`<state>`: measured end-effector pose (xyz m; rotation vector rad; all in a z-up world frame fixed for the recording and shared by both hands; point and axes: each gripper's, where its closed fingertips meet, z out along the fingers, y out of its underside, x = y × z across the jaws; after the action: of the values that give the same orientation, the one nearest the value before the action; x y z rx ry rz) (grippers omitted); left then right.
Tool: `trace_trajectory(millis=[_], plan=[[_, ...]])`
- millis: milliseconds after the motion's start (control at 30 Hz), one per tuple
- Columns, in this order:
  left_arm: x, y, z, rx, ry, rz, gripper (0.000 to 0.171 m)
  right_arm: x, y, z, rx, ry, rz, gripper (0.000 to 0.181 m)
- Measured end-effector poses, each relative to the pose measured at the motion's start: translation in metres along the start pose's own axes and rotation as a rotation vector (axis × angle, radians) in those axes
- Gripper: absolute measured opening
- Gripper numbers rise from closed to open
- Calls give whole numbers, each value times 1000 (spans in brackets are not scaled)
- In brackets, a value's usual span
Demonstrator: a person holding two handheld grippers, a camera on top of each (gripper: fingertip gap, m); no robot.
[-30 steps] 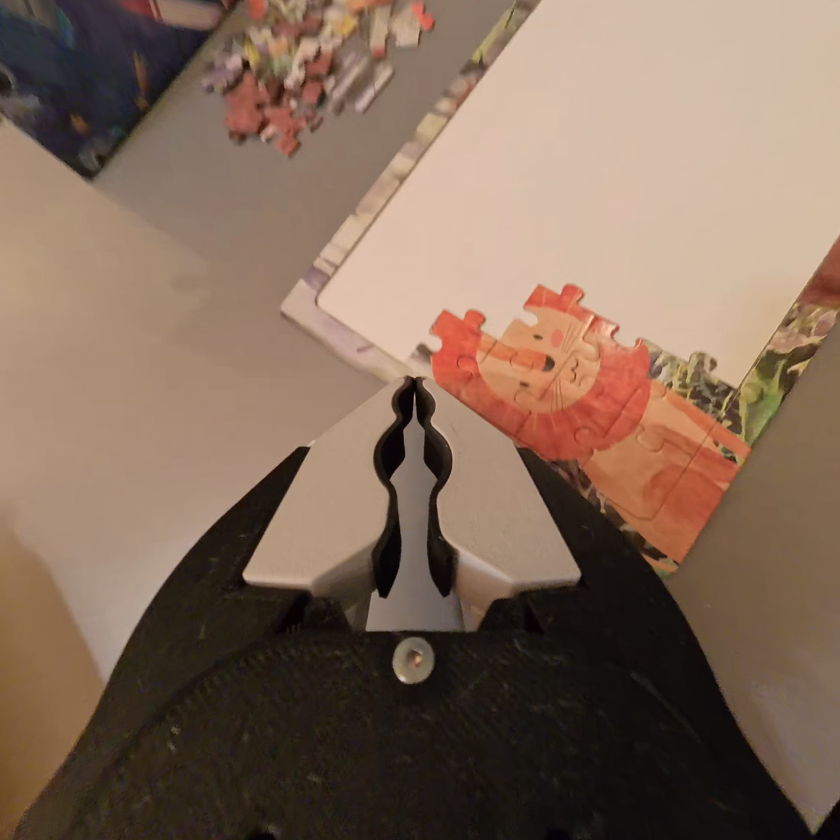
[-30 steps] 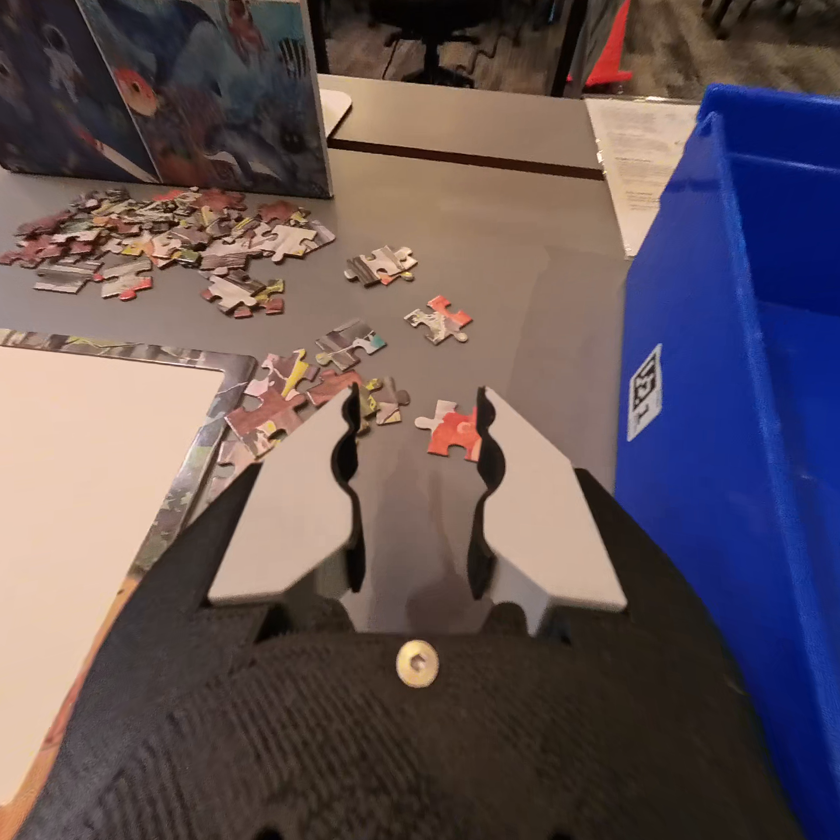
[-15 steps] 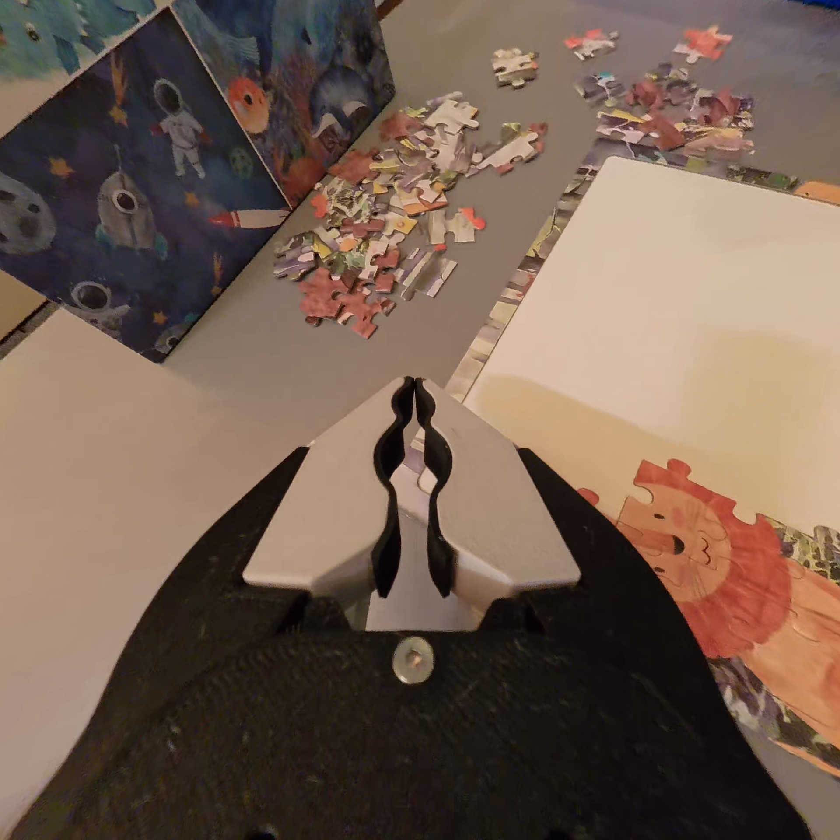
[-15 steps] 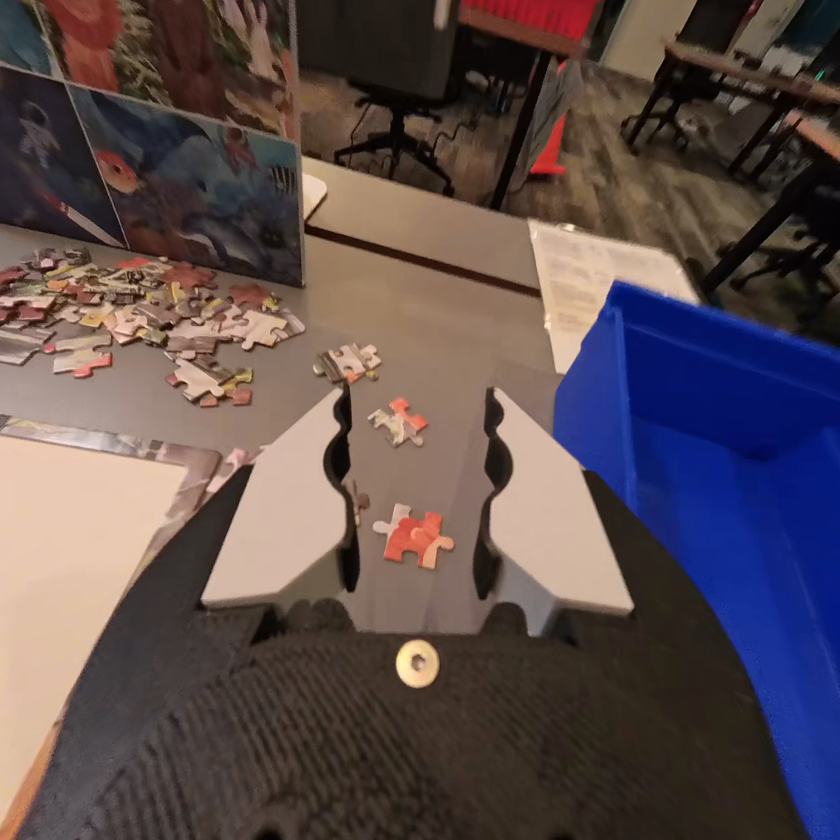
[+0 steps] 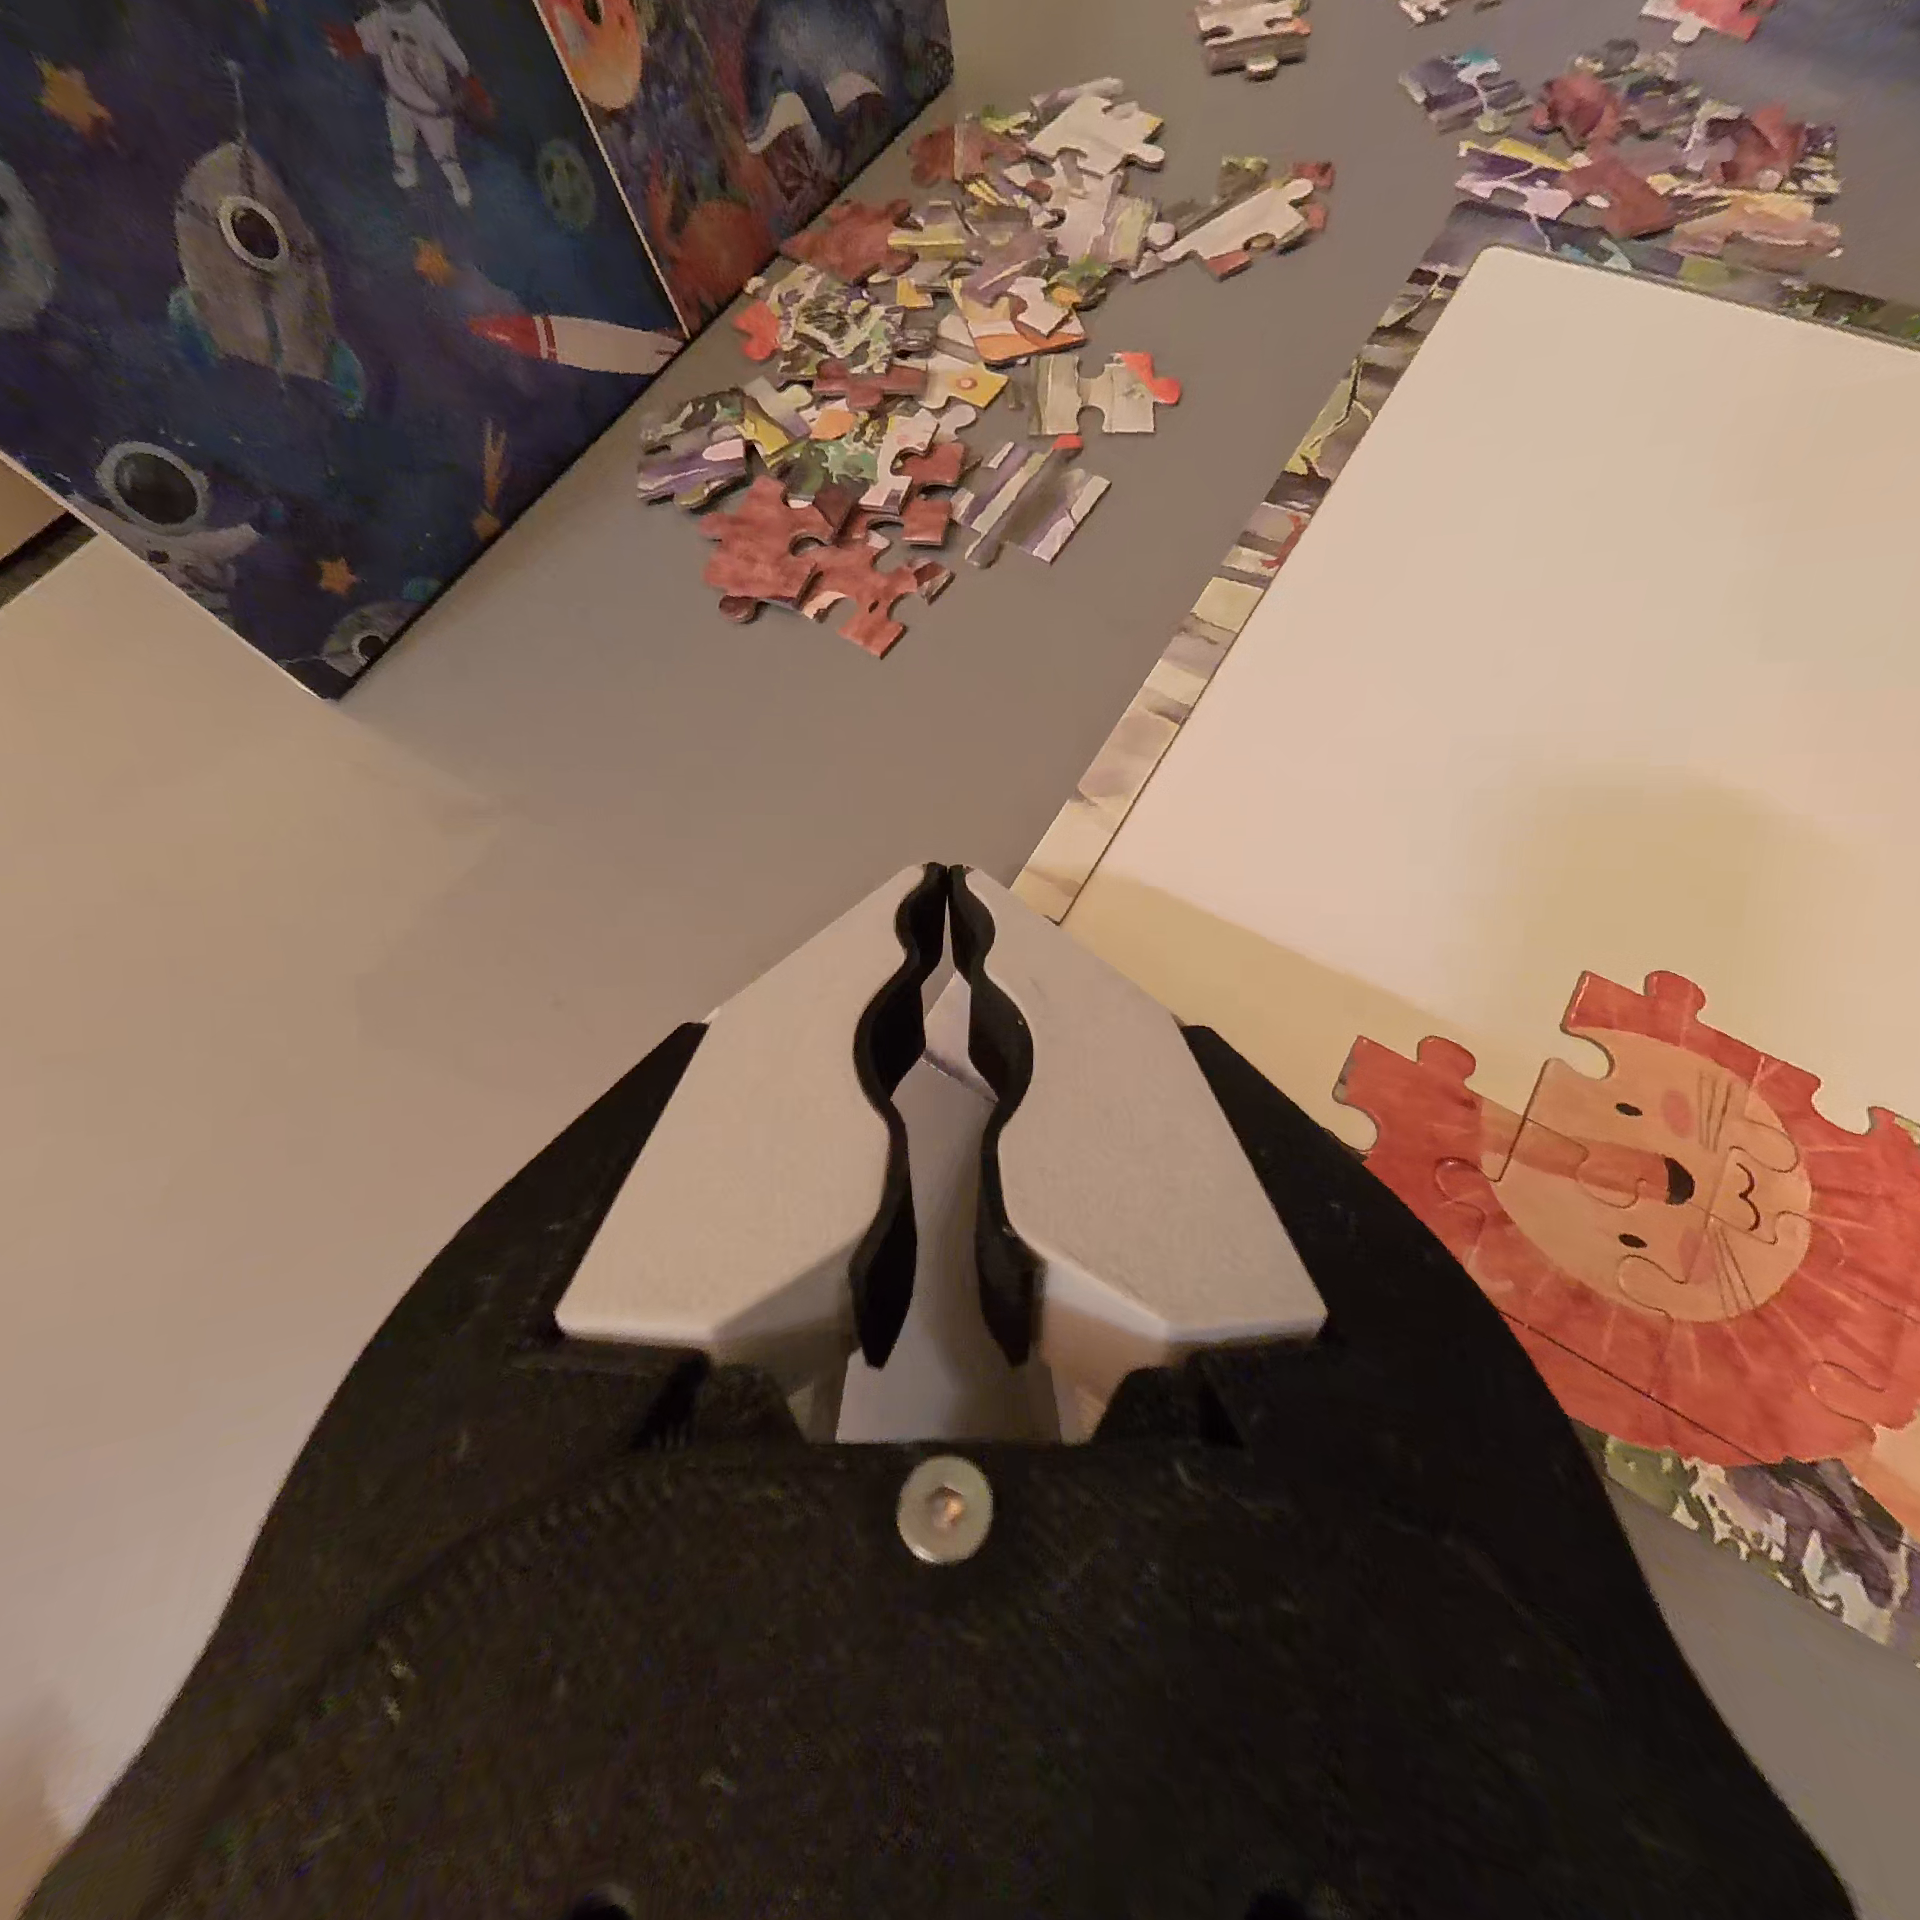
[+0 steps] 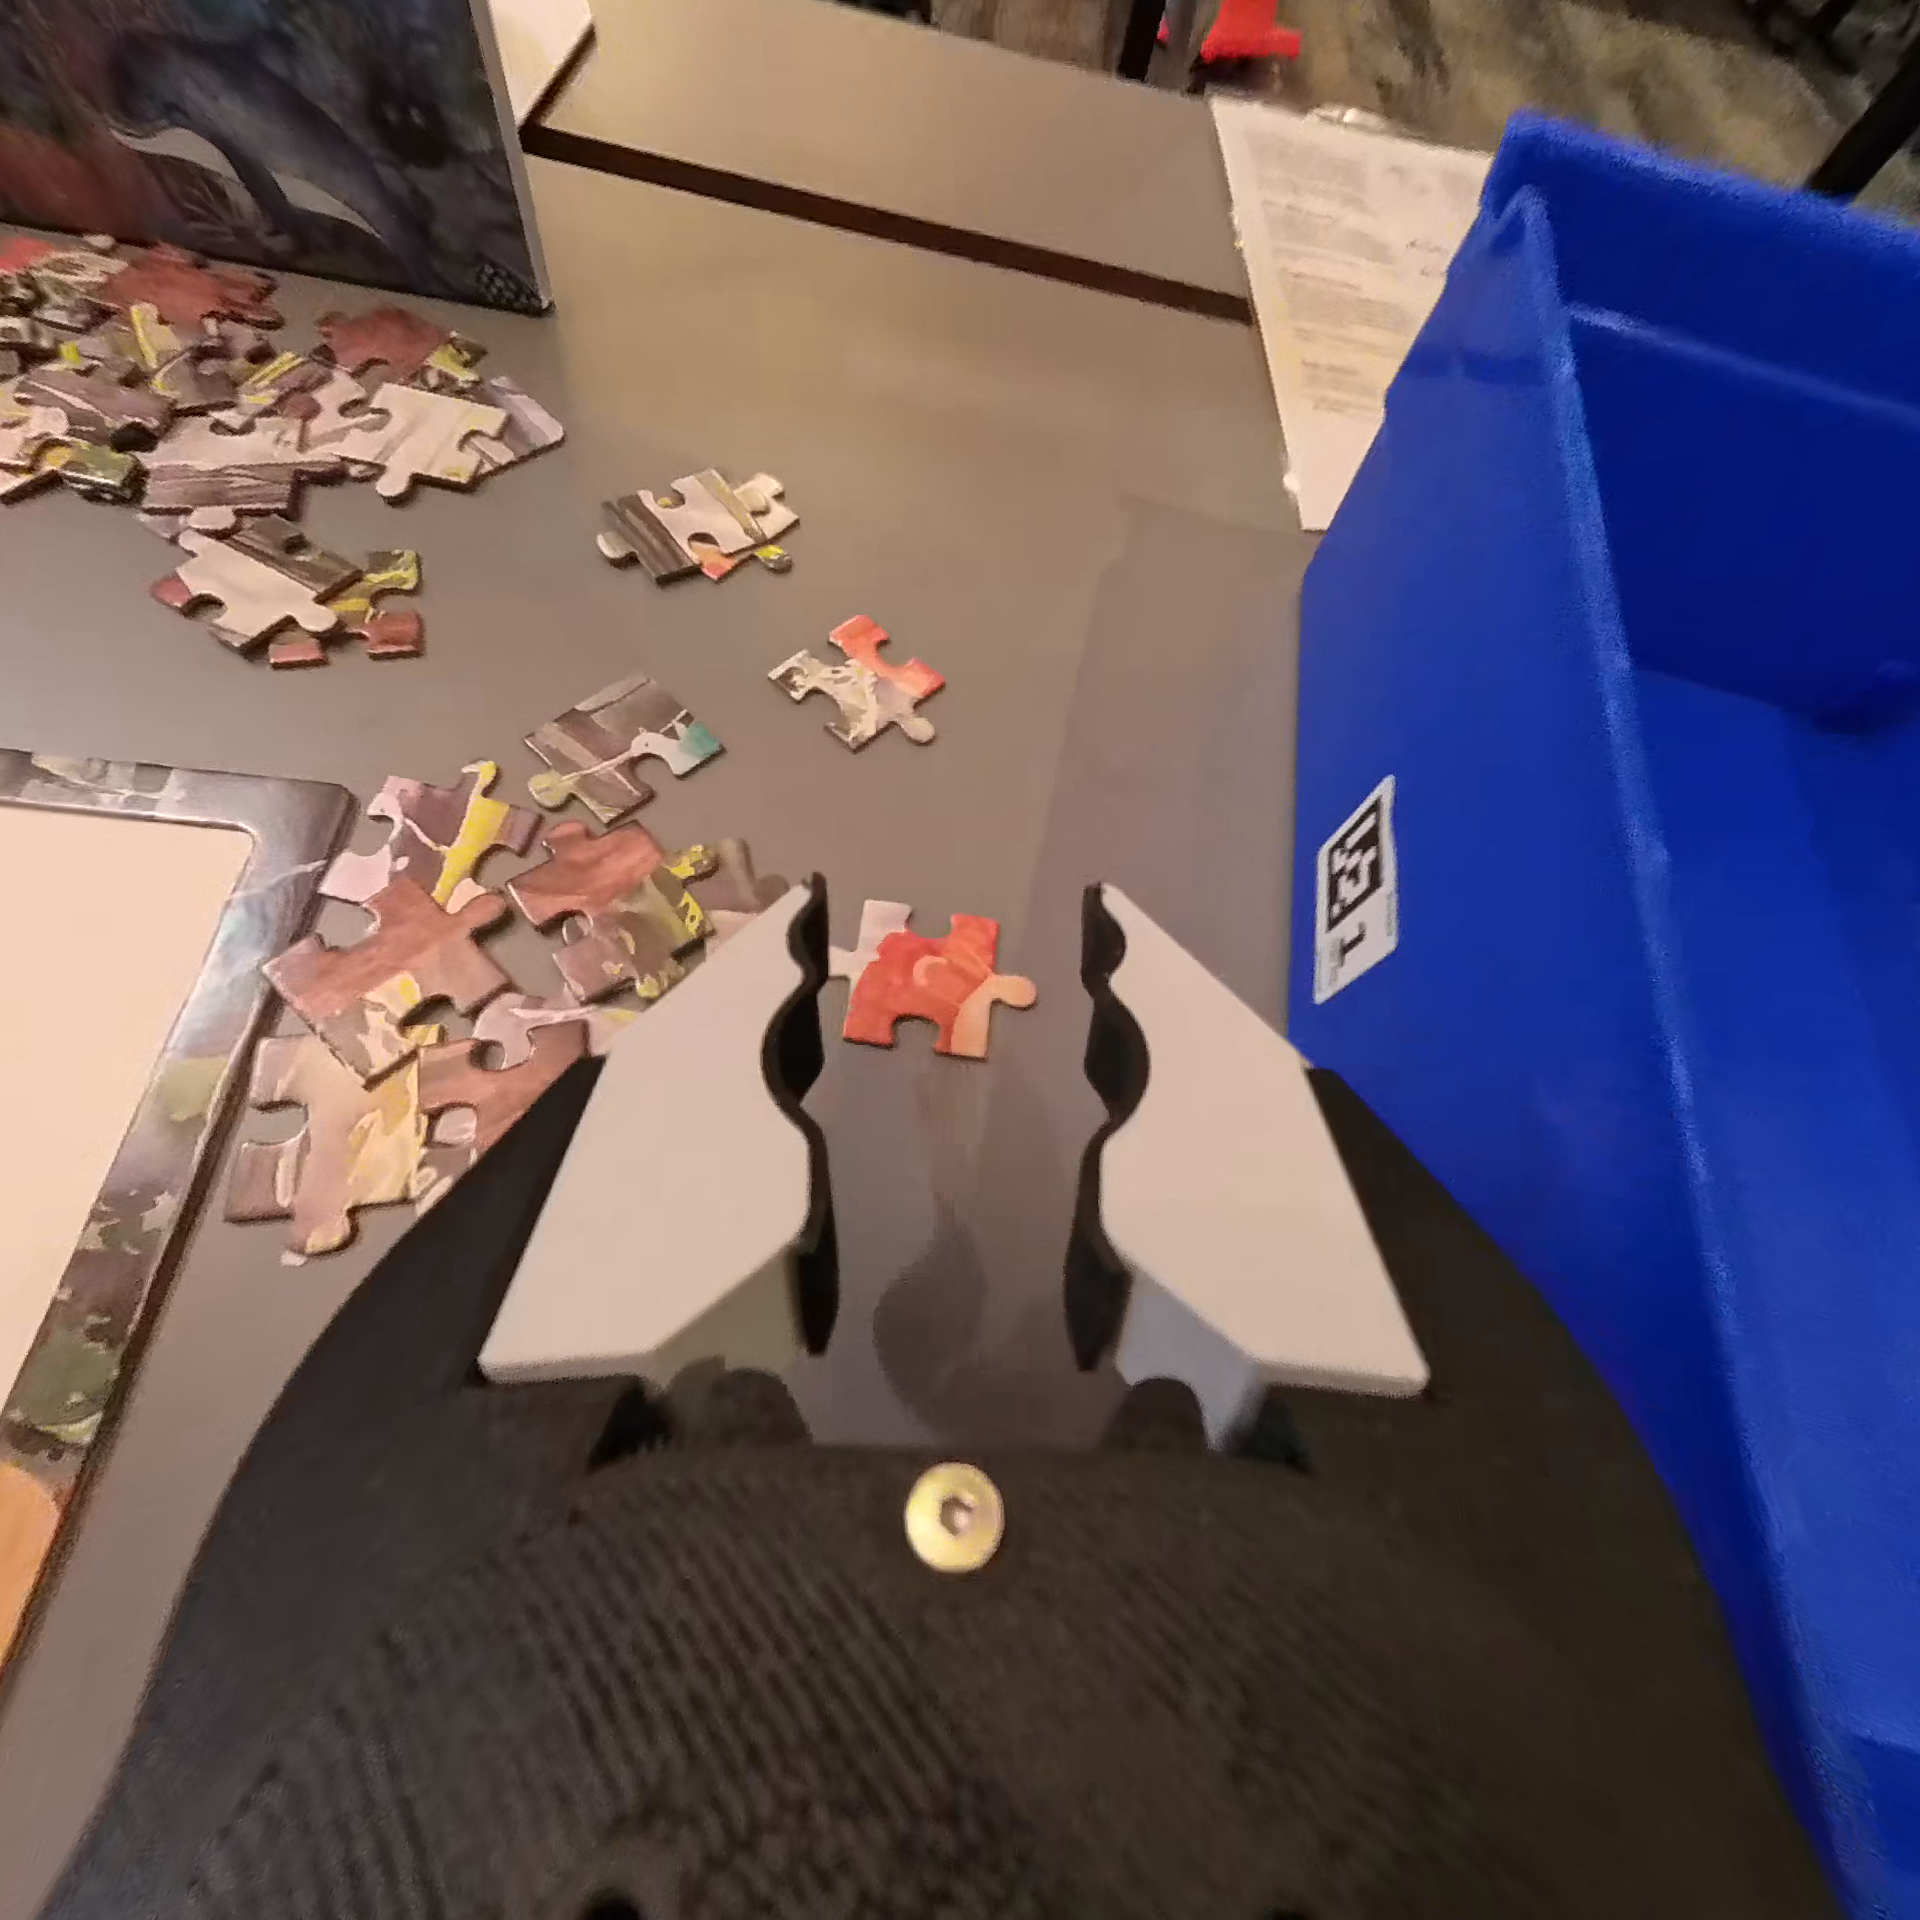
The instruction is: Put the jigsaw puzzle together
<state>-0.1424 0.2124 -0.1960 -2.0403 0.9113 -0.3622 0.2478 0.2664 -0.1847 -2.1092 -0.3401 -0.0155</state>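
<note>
The puzzle board (image 5: 1558, 623) is a cream tray with a printed border. A joined lion section (image 5: 1683, 1247) lies in its near corner. My left gripper (image 5: 948, 873) is shut and empty, hovering just left of the board's near-left corner. Loose pieces (image 5: 904, 395) lie heaped beyond it. My right gripper (image 6: 951, 899) is open, with a red-orange piece (image 6: 930, 982) on the table just ahead between its fingertips. The board's corner (image 6: 156, 935) shows at the left of the right wrist view, with a cluster of pieces (image 6: 457, 966) beside it.
A picture box (image 5: 312, 260) stands at the far left behind the heap. A blue bin (image 6: 1662, 727) stands close to the right of my right gripper. Single pieces (image 6: 862, 686) lie farther out on the grey table. Papers (image 6: 1340, 239) lie behind the bin. There is about 40 cm between the tips of the two grippers.
My left gripper swung from the lion section toward the board's left side and the piece heap. My right gripper stayed open and drew close over the red-orange piece.
</note>
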Motion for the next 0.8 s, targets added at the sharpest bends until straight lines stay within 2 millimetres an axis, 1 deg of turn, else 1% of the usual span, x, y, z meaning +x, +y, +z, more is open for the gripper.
trace_trajectory(millis=[167,233,300,467,500,533,667,700,800], plan=[[1,2,2,-18,11,2,0,-2,13,8,-56,-100,130,62],[2,1,1,-10,18,3,0,-1,17,9,-79,-97,144,66],[3,0,0,0,32,-5,0,-1,26,13,-140,-95,145,68],[3,0,-2,13,56,-29,0,0,28,15,-155,-71,126,60],[3,0,-2,13,56,-29,0,-1,28,14,-153,-73,126,52],[3,0,-2,11,56,-28,0,-1,28,14,-152,-76,125,48],[4,1,-1,5,50,-13,0,-2,28,13,-152,-82,120,46],[4,1,-1,4,48,-9,0,-3,28,12,-152,-88,117,39],[5,1,-1,3,45,2,0,-1,27,10,-147,-75,100,39]])
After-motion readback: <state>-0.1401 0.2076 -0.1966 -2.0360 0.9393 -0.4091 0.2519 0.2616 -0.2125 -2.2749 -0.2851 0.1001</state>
